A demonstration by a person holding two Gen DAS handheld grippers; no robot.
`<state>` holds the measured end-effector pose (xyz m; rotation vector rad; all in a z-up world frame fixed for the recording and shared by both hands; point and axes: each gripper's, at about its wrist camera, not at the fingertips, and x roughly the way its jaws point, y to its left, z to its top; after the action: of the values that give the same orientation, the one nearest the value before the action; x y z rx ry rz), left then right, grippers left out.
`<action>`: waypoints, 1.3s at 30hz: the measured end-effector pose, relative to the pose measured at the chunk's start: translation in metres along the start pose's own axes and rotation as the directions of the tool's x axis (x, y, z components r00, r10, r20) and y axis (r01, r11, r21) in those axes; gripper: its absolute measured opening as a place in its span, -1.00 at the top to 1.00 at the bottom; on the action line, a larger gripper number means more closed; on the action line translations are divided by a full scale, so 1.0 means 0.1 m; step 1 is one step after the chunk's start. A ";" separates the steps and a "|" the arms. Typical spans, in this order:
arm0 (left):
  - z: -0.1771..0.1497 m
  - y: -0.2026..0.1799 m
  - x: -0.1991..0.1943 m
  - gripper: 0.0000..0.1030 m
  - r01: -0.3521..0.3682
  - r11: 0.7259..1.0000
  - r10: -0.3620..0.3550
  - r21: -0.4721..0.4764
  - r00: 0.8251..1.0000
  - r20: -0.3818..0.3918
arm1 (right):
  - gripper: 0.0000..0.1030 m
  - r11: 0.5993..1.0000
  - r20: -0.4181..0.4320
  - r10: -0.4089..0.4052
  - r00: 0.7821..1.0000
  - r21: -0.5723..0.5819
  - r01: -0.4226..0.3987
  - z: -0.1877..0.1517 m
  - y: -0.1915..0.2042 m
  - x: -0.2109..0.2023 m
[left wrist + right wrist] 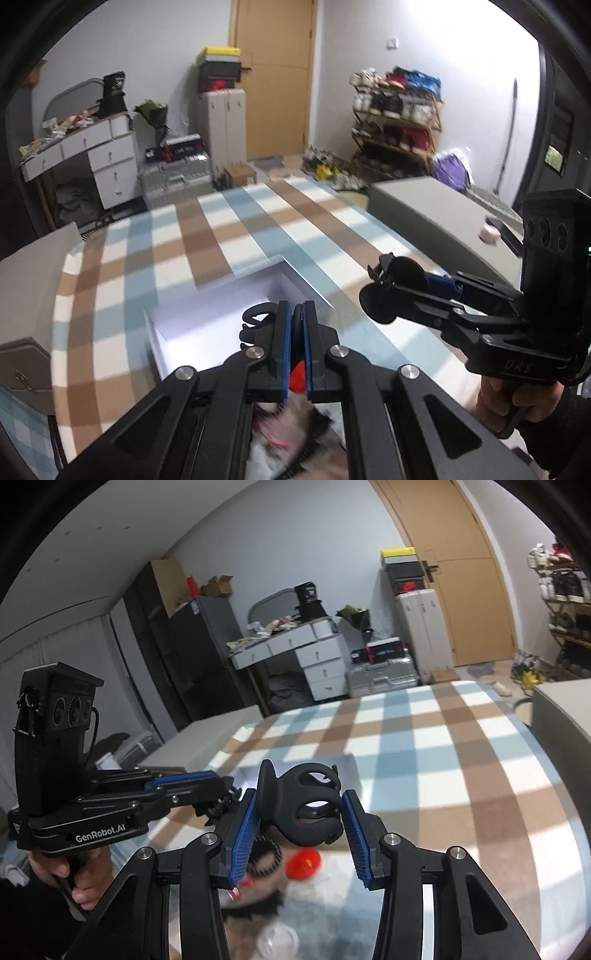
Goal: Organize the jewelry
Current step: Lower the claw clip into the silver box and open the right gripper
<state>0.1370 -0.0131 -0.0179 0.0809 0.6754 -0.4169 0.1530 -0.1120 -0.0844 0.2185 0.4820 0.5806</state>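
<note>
My left gripper (295,325) is shut on a black hair claw clip (255,323) and holds it above an open white box (207,325) on the checked cloth. My right gripper (301,812) is shut on a larger black claw clip (306,805), held in the air above a blurred pile of small items with a red round piece (303,864). The right gripper also shows in the left wrist view (384,291), to the right of the box. The left gripper shows in the right wrist view (221,801), at the left.
The checked blue, brown and white cloth (184,243) covers the table. Grey padded furniture (436,214) stands at the right and a grey block (29,280) at the left. A white desk, suitcases, a door and a shoe rack stand behind.
</note>
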 end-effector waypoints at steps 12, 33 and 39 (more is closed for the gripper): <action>0.04 0.61 0.53 0.97 0.001 0.991 -0.006 -0.131 0.999 -0.040 | 0.14 1.000 -0.177 0.003 0.984 -0.004 -0.004 0.25 -0.02 0.91; -0.14 0.78 0.72 0.97 0.048 0.980 -0.073 -0.192 0.990 -0.123 | 0.14 0.999 -0.325 -0.013 0.946 -0.033 0.003 0.10 -0.05 1.48; -0.16 0.82 0.79 0.97 0.054 0.978 -0.082 -0.202 0.988 -0.130 | 0.13 0.998 -0.312 -0.045 0.949 -0.052 0.030 0.10 -0.02 1.53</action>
<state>0.2158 0.0380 -0.0842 -0.1040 0.8546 -0.4101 0.2710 -0.0265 -0.1333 0.0715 0.7779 0.5915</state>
